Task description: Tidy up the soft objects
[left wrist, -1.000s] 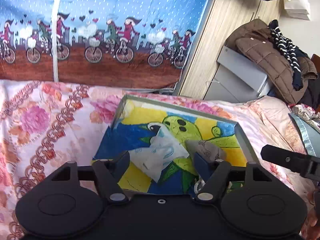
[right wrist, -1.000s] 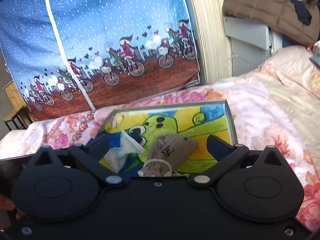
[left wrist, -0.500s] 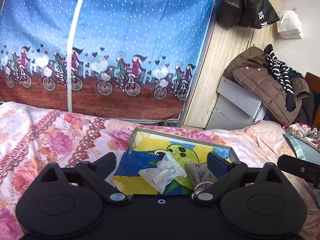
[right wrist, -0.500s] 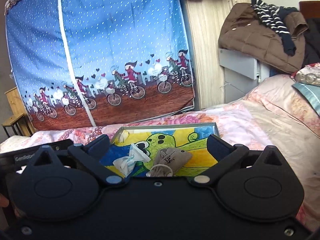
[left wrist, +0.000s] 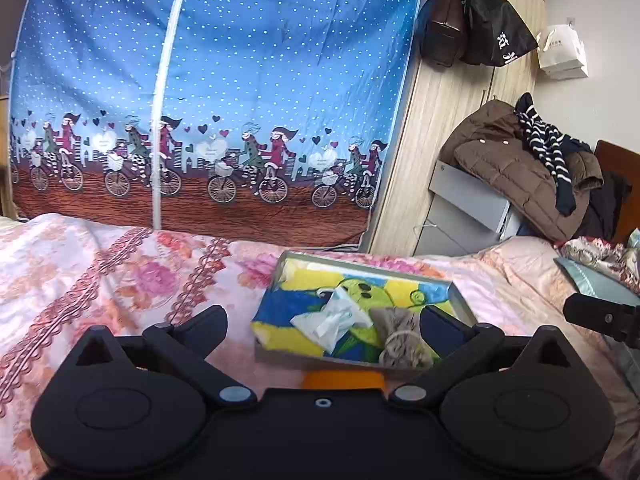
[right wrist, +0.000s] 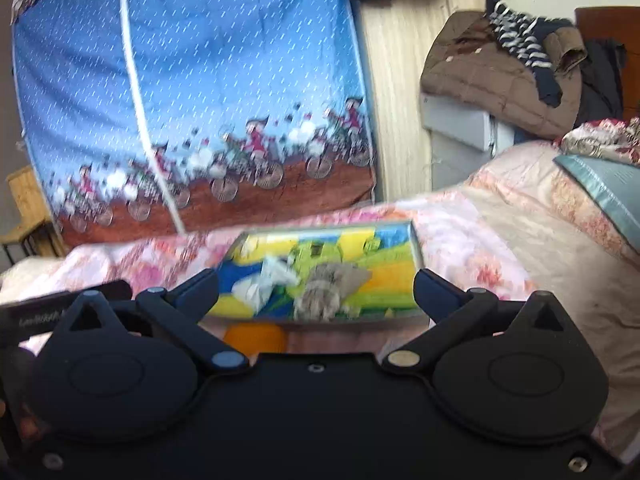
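A shallow grey tray with a blue, yellow and green cartoon picture inside lies on the floral bedspread; it also shows in the right wrist view. In it lie a crumpled pale tissue pack and a grey drawstring pouch. An orange object sits just in front of the tray. My left gripper is open and empty, held back from the tray. My right gripper is open and empty, also short of the tray.
The floral bedspread spreads left and right. A blue bicycle-print curtain hangs behind. A wooden wardrobe, a grey cabinet with a brown coat and pillows lie to the right.
Both grippers have pulled back and risen away from the tray, so it looks smaller. The orange object has come into view. The right wrist view is motion-blurred.
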`<control>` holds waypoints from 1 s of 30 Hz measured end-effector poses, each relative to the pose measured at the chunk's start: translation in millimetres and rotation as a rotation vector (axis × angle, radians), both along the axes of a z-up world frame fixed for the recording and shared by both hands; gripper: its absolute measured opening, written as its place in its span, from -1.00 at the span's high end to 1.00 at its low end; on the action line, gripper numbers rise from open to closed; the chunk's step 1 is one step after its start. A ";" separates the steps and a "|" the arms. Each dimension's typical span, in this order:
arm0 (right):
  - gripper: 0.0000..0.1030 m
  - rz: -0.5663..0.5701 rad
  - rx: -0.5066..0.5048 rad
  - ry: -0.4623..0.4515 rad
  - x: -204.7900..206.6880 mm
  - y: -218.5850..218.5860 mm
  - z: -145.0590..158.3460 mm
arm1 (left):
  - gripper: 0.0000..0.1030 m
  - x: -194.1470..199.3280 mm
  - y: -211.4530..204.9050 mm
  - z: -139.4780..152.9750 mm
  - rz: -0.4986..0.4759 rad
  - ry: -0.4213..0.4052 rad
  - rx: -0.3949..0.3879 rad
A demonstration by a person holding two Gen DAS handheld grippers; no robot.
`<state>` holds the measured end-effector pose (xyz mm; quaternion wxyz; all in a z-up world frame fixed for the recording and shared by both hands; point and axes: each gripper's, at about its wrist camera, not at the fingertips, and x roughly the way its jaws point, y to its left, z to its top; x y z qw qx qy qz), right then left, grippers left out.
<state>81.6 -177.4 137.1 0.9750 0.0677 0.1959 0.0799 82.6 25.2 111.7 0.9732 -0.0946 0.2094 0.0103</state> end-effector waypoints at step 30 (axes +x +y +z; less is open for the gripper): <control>-0.99 0.061 -0.162 0.273 -79.0 13.0 -105.2 | -0.98 -69.5 -13.8 -85.9 -0.166 0.257 0.223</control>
